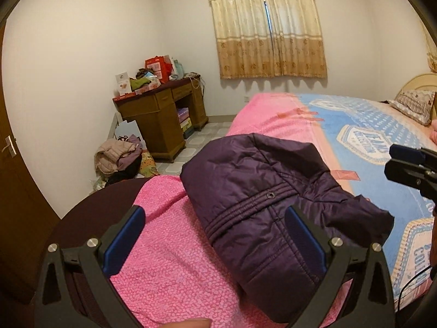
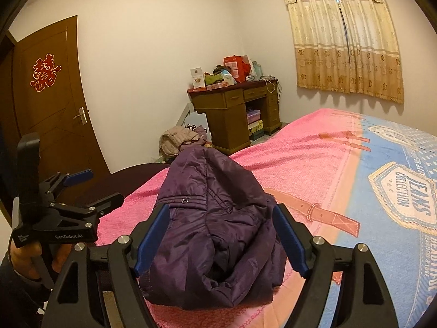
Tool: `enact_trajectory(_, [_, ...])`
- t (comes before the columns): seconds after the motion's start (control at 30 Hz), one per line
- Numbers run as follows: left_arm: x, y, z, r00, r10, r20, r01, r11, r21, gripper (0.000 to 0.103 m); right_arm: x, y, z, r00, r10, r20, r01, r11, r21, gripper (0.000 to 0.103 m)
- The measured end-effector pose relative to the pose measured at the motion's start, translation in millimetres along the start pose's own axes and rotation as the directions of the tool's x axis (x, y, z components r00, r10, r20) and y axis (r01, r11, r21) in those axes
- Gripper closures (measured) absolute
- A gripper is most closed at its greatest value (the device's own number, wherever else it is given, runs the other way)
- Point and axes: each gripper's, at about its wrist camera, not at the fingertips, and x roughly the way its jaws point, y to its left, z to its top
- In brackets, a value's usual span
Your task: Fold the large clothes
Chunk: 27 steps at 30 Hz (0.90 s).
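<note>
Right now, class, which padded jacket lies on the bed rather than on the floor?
The dark purple jacket, bundled on the pink bedspread between the open tongs. The beige jacket sits heaped on the floor beside the wooden desk.

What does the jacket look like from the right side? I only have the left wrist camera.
Observer: In the right wrist view the purple jacket is a bunched lump on the bed. Its rumpled open end faces the right gripper, which is open with a finger on either side of it.
Operator: Is my left gripper holding anything?
Observer: No. The left gripper is off to the jacket's left, open, with nothing between its fingers.
Operator: What's past it on that side?
Observer: A brown door with a red paper decoration on it.
</note>
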Motion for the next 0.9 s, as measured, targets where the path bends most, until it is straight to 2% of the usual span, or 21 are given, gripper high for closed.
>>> enact_trajectory(0.17, [-5,0,1,1.000,-0.012,0.004,0.012,1.000,-0.001,0.000,-4,7,1,1.000,0.008,0.010,-0.008,1.000,-0.015,0.025])
enact_trajectory(0.57, [-13,10,6,0.999,0.022,0.038,-0.021,0.999,-0.029,0.000,-21,22,7,0.997,0.037,0.061,-0.033,0.998,-0.059,0.025])
enact_trajectory(0.9, [-13,22,6,0.997,0.039,0.061,-0.035,0.998,-0.052,0.000,-24,28,4,0.997,0.054,0.057,-0.050,0.996,-0.076,0.025])
